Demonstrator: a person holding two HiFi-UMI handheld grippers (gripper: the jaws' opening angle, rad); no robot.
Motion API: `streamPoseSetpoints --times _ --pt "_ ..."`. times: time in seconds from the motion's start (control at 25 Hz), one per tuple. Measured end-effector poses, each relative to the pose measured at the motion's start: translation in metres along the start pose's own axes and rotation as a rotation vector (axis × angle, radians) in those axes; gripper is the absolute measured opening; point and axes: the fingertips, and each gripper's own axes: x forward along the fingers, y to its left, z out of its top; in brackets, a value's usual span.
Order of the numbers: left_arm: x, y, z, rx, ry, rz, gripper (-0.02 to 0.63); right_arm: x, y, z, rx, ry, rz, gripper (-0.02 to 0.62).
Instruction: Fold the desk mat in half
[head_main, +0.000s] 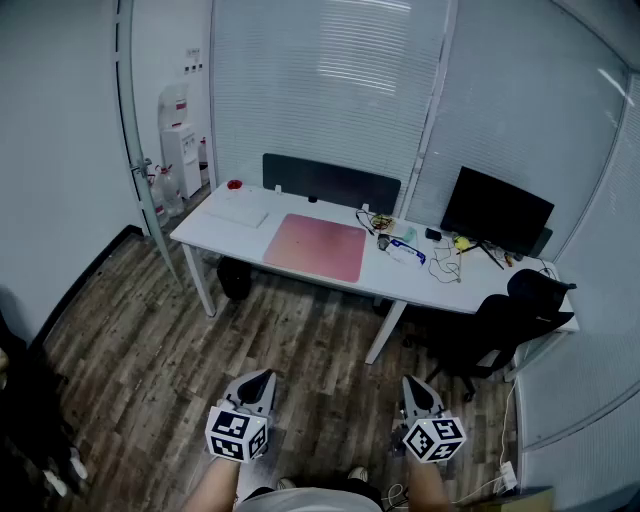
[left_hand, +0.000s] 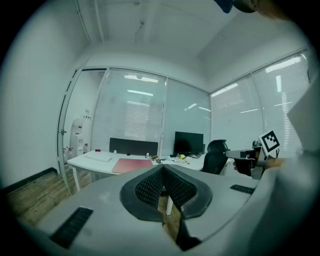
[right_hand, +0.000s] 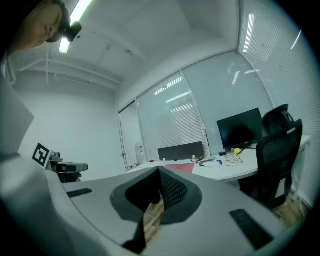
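Note:
A pink desk mat (head_main: 315, 246) lies flat and unfolded on the white desk (head_main: 240, 232) across the room; it also shows far off as a pink patch (left_hand: 131, 164) in the left gripper view and as a pink sliver (right_hand: 179, 167) in the right gripper view. Both grippers are held low near my body, well short of the desk. My left gripper (head_main: 260, 384) is shut with nothing in it, its tips meeting (left_hand: 162, 168). My right gripper (head_main: 414, 388) is shut and empty too, jaws together (right_hand: 159, 170).
A black monitor (head_main: 496, 211), cables and small items (head_main: 412, 248), a white keyboard (head_main: 237, 210) and a dark divider panel (head_main: 330, 181) share the desk. A black office chair (head_main: 500, 325) stands at its right end. A water dispenser (head_main: 178, 140) is in the far left corner. Wood floor (head_main: 150, 350) lies between.

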Motion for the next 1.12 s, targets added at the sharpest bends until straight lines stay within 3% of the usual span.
streamPoseSetpoints --times 0.4,0.84,1.12 --pt "0.005 0.007 -0.002 -0.012 -0.001 -0.014 0.011 0.009 -0.001 0.0 -0.013 0.006 -0.019 0.051" --pt "0.006 0.029 -0.004 -0.048 -0.01 -0.004 0.011 0.028 0.019 0.0 -0.019 -0.003 0.048 0.051" --pt "0.031 0.045 -0.016 -0.106 0.013 -0.002 0.011 0.058 0.019 -0.013 -0.033 0.099 0.113 0.051"
